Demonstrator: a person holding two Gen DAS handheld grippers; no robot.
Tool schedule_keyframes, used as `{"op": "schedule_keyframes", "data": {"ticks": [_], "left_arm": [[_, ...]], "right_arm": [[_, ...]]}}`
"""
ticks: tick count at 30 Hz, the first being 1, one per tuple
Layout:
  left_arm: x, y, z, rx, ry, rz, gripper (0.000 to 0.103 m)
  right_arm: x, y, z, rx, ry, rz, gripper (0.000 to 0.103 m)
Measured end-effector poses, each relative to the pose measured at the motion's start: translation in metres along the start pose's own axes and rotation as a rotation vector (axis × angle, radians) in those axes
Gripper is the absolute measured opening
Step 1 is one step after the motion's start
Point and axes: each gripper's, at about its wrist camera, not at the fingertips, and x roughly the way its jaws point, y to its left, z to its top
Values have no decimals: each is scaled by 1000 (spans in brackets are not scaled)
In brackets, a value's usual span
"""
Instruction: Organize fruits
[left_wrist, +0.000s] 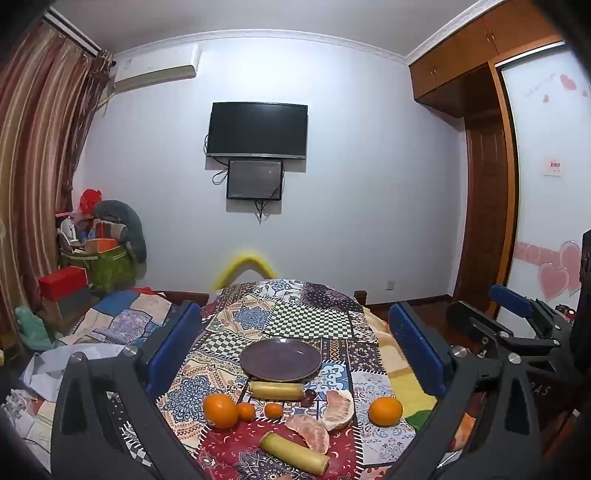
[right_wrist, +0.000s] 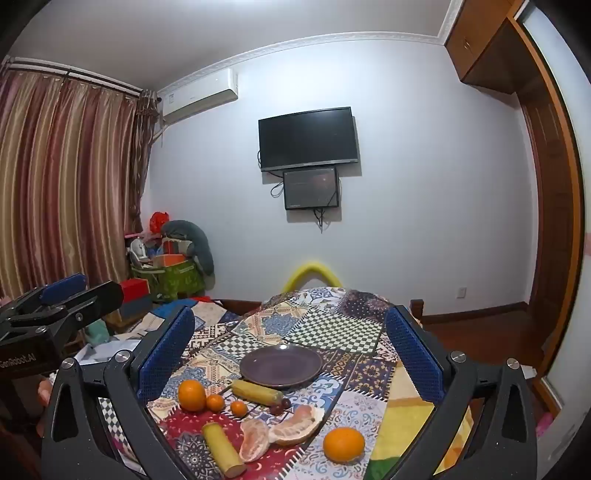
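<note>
Plate (left_wrist: 280, 360): dark purple, empty, upright, mid-table. Near edge, in front of it: two large oranges (left_wrist: 220, 410) (left_wrist: 385, 411), left and right; two small oranges (left_wrist: 245, 411) (left_wrist: 273, 410) between; two yellow cane pieces (left_wrist: 275, 390) (left_wrist: 293, 452) lying flat; two peeled pomelo segments (left_wrist: 337, 404) (left_wrist: 309, 431); dark grapes (left_wrist: 309, 397).

Fruits (left_wrist: 221, 405) lie before plate (left_wrist: 280, 360); television (left_wrist: 257, 130) behind

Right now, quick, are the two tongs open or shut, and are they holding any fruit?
Left tongs: open wide, holding nothing, above the table.
Right tongs: open wide, holding nothing, above the table.
</note>
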Motion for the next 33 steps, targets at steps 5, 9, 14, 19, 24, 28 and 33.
{"op": "schedule_keyframes", "data": {"ticks": [5,9,14,19,24,28,33], "left_arm": [[-1,-3,0,3,9,-10,103],[3,-4,-4,3,11,-3,103],[8,6,-3,-20,21,-14,103],[8,6,-4,-19,23,-16,103],[8,8,-4,-20,25,-20,103],[9,8,-5,-24,27,-24,103],[9,8,-5,-25,28,-23,103]], "right_arm": [[1,0,1,-4,0,-4,103],[-1,0,1,-3,-5,-3,103],[-1,0,2,-4,-7,-5,103],[-2,1,5,-1,-7,-4,103],[-5,1,6,-2,-8,-2,103],[-5,1,5,-2,-8,-2,103],[-4,1,4,-2,-8,-1,103]]}}
